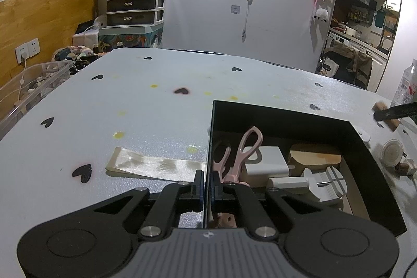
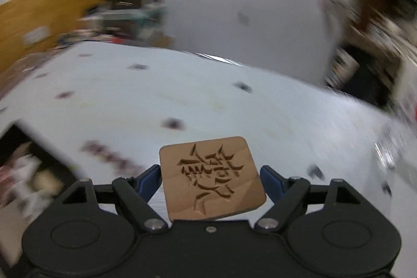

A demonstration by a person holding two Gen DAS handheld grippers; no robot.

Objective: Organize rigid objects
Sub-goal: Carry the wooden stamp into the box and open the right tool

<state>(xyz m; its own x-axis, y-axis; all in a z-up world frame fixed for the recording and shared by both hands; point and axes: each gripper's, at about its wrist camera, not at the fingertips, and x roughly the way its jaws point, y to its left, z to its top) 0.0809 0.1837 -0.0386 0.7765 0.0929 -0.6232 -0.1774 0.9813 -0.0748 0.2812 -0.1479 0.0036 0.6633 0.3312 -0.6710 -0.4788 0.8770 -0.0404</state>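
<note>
My left gripper (image 1: pixel 207 181) is shut on the thin left wall of an open black box (image 1: pixel 286 119). The box holds pink scissors (image 1: pixel 246 147), a white block (image 1: pixel 268 160), a wooden piece (image 1: pixel 315 158) and a white round tool (image 1: pixel 329 184). My right gripper (image 2: pixel 209 173) is shut on a square wooden tile (image 2: pixel 211 176) with a carved pattern, its blue pads (image 2: pixel 149 179) pressing on the tile's two side edges above the table. The right wrist view is blurred; the box (image 2: pixel 13 140) shows at its left edge. In the left wrist view the tile (image 1: pixel 379 106) shows at the far right.
A pale flat strip (image 1: pixel 156 166) lies on the heart-patterned white table (image 1: pixel 130 100) left of the box. Right of the box sit a round white lid (image 1: pixel 392 153) and small pieces (image 1: pixel 404 167). A plastic bottle (image 1: pixel 406 85) stands at the right edge, a clear bin (image 1: pixel 34 85) off the left.
</note>
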